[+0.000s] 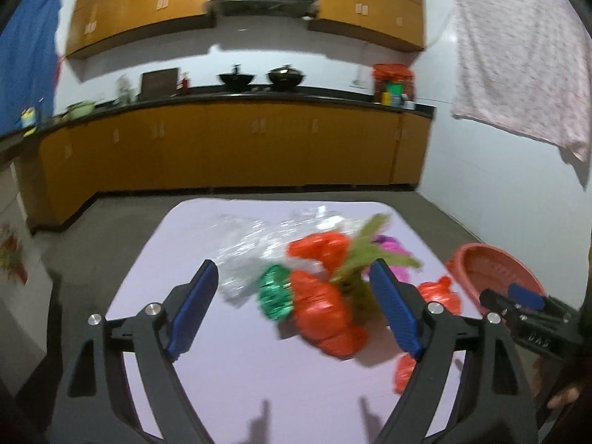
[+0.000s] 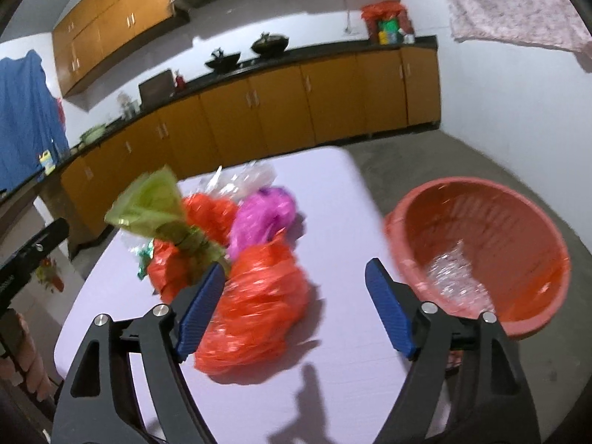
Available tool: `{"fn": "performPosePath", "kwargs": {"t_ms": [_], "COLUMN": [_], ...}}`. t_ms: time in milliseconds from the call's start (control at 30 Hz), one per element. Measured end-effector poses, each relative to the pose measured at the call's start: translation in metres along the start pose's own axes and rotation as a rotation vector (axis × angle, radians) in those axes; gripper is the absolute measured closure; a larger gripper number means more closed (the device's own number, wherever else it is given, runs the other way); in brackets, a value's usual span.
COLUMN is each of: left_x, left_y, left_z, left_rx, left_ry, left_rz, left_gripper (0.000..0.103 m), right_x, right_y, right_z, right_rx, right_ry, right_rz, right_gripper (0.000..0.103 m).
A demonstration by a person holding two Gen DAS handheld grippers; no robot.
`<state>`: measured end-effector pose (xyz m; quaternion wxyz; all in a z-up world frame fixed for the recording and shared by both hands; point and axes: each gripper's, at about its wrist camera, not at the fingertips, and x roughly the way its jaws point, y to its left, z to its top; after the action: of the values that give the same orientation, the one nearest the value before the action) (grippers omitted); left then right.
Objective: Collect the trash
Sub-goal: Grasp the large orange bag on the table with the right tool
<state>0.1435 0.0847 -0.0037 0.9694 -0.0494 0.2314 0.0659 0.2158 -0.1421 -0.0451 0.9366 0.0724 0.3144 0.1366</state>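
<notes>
A heap of crumpled plastic bags lies on a lilac table [image 1: 222, 370]: orange bags [image 1: 322, 310], a green foil wrapper [image 1: 273, 292], an olive-green bag [image 1: 366, 251], a magenta bag [image 2: 262, 218] and clear plastic [image 1: 244, 255]. My left gripper [image 1: 296, 310] is open, its jaws wide around the orange and green pieces without touching them. My right gripper [image 2: 296, 307] is open, with a big orange bag [image 2: 255, 314] between its jaws. A red basin [image 2: 481, 255] stands at the table's right edge with clear plastic [image 2: 455, 277] inside. The right gripper also shows in the left wrist view [image 1: 518, 296].
Orange kitchen cabinets [image 1: 222, 148] with a black counter run along the far wall, with woks [image 1: 236, 77] on it. A patterned cloth [image 1: 518, 55] hangs at the right, a blue one [image 1: 26, 66] at the left. Grey floor surrounds the table.
</notes>
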Motion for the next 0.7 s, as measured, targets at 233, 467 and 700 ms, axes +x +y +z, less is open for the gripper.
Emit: {"fn": "performPosePath", "kwargs": {"t_ms": [233, 467, 700], "left_x": [-0.003, 0.007, 0.023], "left_y": [0.029, 0.031, 0.014], "left_z": [-0.015, -0.024, -0.032], "left_rx": [-0.026, -0.031, -0.004], "left_ry": [0.015, 0.048, 0.084], "left_rz": [0.039, 0.025, -0.016], "left_gripper": [0.018, 0.017, 0.017], "right_x": [0.037, 0.062, 0.064], "right_y": [0.029, 0.033, 0.033], "right_z": [-0.019, -0.029, -0.036], "right_rx": [-0.028, -0.026, -0.030], "right_ry": [0.078, 0.153, 0.193], "right_rz": [-0.049, -0.065, -0.005], "right_gripper": [0.025, 0.025, 0.053]}}
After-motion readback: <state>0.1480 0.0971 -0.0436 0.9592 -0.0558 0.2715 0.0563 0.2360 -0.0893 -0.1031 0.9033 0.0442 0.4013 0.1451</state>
